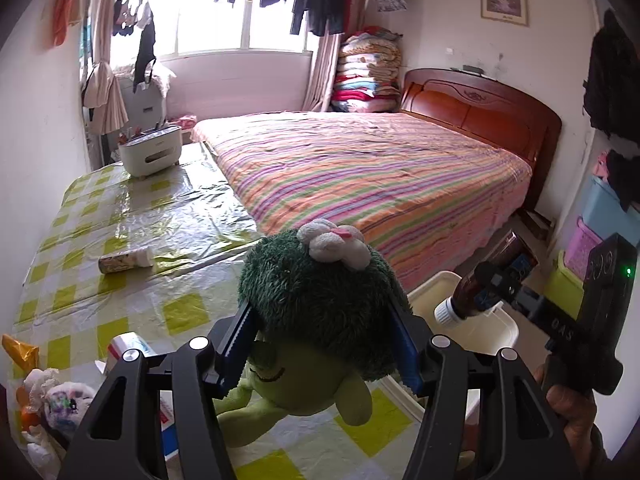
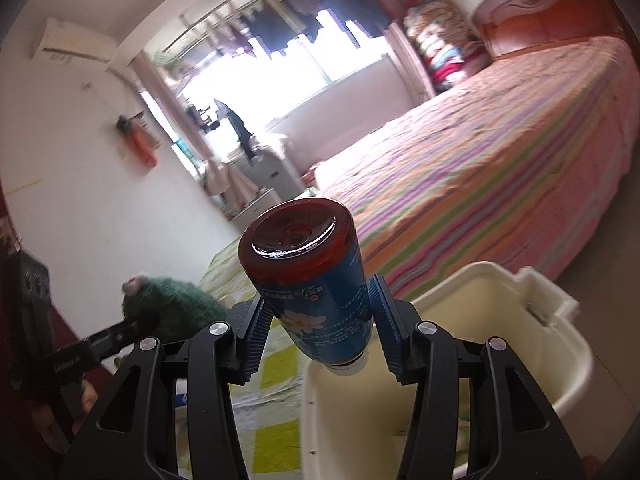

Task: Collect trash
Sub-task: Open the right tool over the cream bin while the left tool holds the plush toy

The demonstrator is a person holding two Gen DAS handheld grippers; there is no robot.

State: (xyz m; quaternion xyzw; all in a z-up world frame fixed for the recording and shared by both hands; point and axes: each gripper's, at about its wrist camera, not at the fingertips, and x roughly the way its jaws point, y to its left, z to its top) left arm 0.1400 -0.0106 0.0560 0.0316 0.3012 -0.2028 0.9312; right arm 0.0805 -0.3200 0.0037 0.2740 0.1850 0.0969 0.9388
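Right tool [image 2: 320,332] clamped on brown bottle [image 2: 312,280] cap-down over cream bin [image 2: 560,360], left tool [image 1: 324,352] gripping broccoli plush [image 1: 320,300] above desk [image 1: 132,216]: centre bottle over opening before releasing, keep plush clear.

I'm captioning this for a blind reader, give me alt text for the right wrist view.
The right gripper grips a brown bottle with a blue label, white cap pointing down over a cream plastic bin. Behind lie a striped bed and, at left, a green plush toy.
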